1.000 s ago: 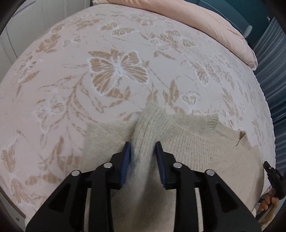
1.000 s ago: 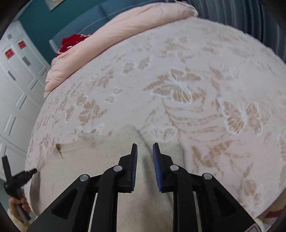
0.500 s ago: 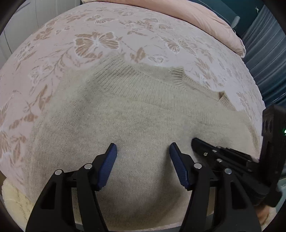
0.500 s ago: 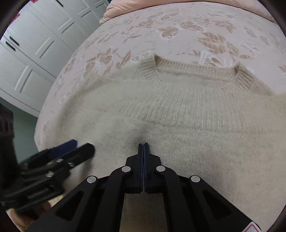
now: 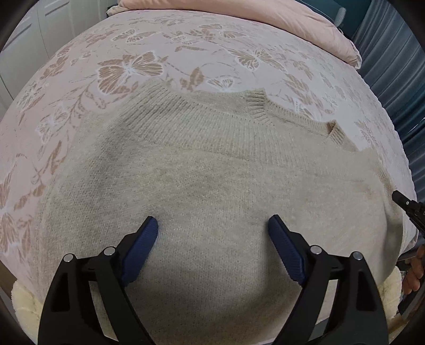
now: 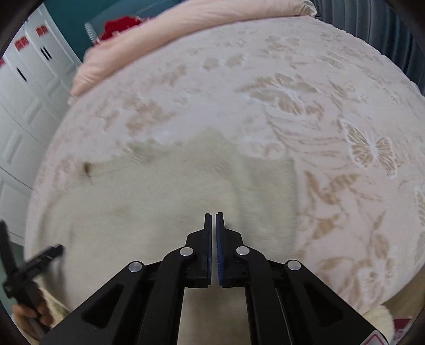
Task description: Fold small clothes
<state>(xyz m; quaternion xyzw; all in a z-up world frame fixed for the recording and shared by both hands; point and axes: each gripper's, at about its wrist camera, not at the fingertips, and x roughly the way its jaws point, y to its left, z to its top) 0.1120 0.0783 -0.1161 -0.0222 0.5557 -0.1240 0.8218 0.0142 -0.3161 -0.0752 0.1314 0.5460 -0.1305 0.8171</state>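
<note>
Left wrist view: my left tongs (image 5: 212,228) have spread wide and let go of the sleeve they pinched a second ago; they now hang just over the sweater (image 5: 212,164), gripping nothing. That sleeve reads to me as folded in. The sweater lies flat on the bed (image 5: 79,79), collar (image 5: 265,108) on its far edge. Beyond the collar runs the butterfly bedspread, then a pink duvet (image 5: 239,13). My right tongs (image 6: 213,215) have narrowed to a thin slit since then, holding nothing visible over the sweater's right part; the picture is blurred, so they seem mid-swing. Next I would judge a crosswise fold.
</note>
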